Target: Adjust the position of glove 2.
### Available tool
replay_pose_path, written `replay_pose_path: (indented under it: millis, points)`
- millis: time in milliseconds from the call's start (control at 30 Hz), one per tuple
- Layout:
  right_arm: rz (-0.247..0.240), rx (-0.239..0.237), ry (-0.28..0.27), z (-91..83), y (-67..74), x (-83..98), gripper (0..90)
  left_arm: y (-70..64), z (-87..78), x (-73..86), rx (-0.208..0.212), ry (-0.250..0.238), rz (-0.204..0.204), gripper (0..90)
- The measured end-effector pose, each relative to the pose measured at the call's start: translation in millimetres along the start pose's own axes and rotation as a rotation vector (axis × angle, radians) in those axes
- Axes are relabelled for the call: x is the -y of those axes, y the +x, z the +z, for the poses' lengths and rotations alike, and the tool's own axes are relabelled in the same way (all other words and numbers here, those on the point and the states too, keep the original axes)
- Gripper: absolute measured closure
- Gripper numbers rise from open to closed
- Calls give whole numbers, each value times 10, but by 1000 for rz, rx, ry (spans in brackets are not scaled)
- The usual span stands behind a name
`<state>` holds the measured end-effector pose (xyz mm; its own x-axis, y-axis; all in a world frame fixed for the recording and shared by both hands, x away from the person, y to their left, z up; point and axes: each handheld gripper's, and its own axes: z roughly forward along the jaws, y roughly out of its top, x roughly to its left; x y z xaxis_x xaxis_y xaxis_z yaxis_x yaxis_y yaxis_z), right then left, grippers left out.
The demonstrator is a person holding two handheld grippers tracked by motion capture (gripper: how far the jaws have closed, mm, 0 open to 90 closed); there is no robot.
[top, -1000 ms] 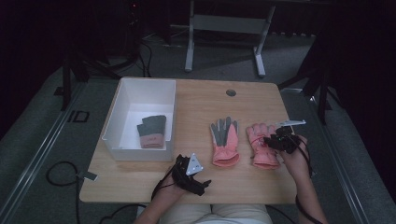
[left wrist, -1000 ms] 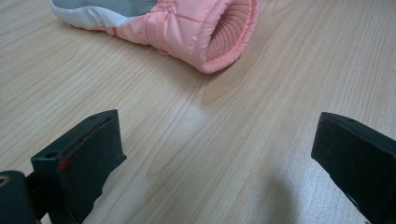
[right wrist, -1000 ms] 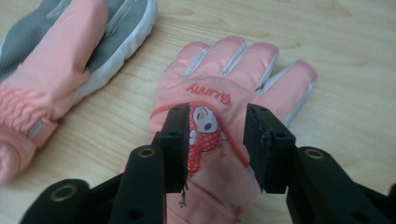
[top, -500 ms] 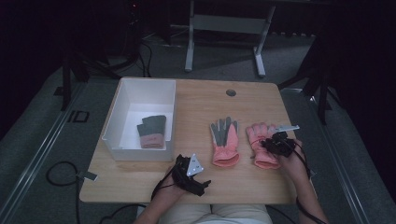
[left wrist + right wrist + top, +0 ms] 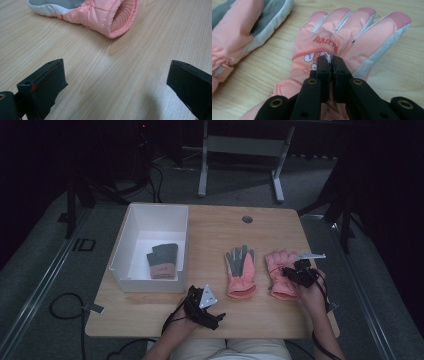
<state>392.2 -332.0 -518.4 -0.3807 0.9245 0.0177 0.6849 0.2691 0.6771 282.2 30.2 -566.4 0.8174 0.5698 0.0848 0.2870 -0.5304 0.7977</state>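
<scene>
On the right half of the wooden surface (image 5: 220,227) two pink gloves lie side by side, fingers pointing away from the person. The right glove (image 5: 281,274) lies back up, and the right claw (image 5: 291,274) sits on top of it. Through the right gripper view, its two black jaws have just been closing and now stand pinched together on the back of that glove (image 5: 342,37), just below the red lettering and at the small cartoon print, with a fold of pink fabric caught between the pads. That glove stays flat against the wood, with its cuff towards the person.

Just beside it to the left lies the second glove (image 5: 241,272), palm up, showing grey palm and fingers above a pink cuff. The two gloves are near each other but do not touch. The right gripper view catches this glove (image 5: 242,25) at its upper left edge.

Near the front edge of the surface, the left claw (image 5: 212,316) rests low in the person's left hand, well apart from both gloves. From the left gripper view, its jaws stand wide apart with only bare wood between them, and the open knitted cuff of the grey-palmed glove (image 5: 100,12) lies ahead of them, untouched.

At the left of the surface sits a white bin (image 5: 127,245), and inside it, on its floor, lies a folded pair of darker gloves (image 5: 162,261) with grey and reddish parts.
</scene>
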Motion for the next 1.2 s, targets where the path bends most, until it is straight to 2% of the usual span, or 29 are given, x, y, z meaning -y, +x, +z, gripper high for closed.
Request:
replay_pose_path:
  millis: [167, 233, 400, 567, 733, 933, 1033, 1200]
  points:
    - [5, 48, -29, -178, 76, -141, 858, 0, 3, -2, 0, -1, -2, 15]
    - [3, 52, -36, -228, 98, -188, 858, -3, 4, -2, 0, -2, -3, 15]
    - [1, 75, -92, -492, 270, -441, 859, -3, 2, -3, -2, -1, -3, 15]
    - [11, 77, -118, -633, 438, -628, 859, -2, -5, -3, -3, 0, 1, 15]
    - [-1, 74, -139, -689, 627, -757, 859, 0, -4, -2, -4, 0, 1, 15]
    - [-23, 42, -162, -702, 875, -871, 859, 0, -6, -3, -3, -4, -1, 15]
    - [-40, 57, -177, -711, 996, -893, 859, -7, -9, -4, -2, -5, -1, 15]
    - [-48, 13, -166, -622, 1155, -901, 859, -1, -23, -3, 2, -13, -3, 15]
